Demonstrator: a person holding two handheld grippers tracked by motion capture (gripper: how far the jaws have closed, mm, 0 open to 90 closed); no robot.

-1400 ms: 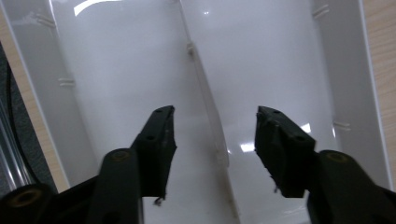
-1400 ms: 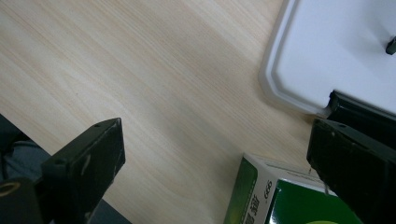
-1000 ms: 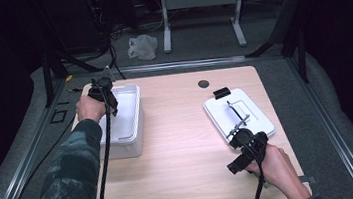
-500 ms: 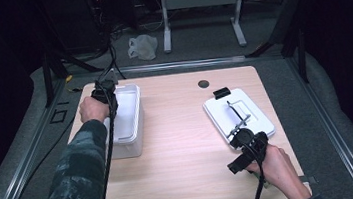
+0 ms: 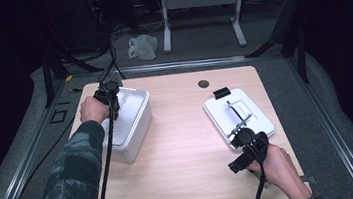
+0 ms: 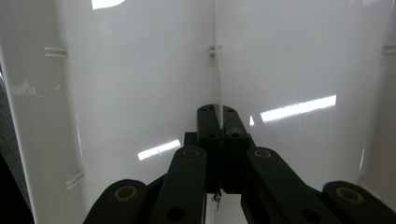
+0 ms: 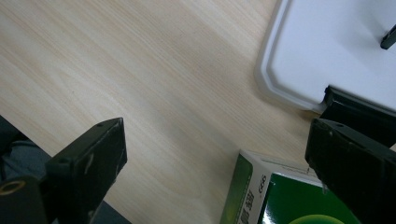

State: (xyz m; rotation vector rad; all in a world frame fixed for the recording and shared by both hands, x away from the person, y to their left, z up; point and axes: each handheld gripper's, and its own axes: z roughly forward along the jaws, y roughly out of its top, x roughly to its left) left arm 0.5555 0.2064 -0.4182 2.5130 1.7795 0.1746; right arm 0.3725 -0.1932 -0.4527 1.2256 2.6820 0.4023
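My left gripper point(image 5: 109, 94) hangs over the far end of a white plastic bin point(image 5: 137, 132) at the table's left. In the left gripper view it point(image 6: 216, 112) points down into the bin's glossy inside point(image 6: 140, 93); its jaws have just been closing and now stand shut. A thin pale sliver shows between the tips, and I cannot tell what it is. My right gripper point(image 5: 243, 138) sits at the near edge of a flat white lid point(image 5: 249, 111). It point(image 7: 217, 126) is open over bare wood, with a green carton point(image 7: 280, 196) just below it.
The lid point(image 7: 336, 51) carries a black clip point(image 5: 221, 93) on its far edge. A round hole point(image 5: 203, 84) is cut in the wooden tabletop point(image 5: 184, 144) near the back. Grey floor surrounds the table, with a crumpled bag point(image 5: 142, 47) and stand legs beyond.
The left hand has edged slightly along the bin's far end. The right hand and the lid have stayed put.
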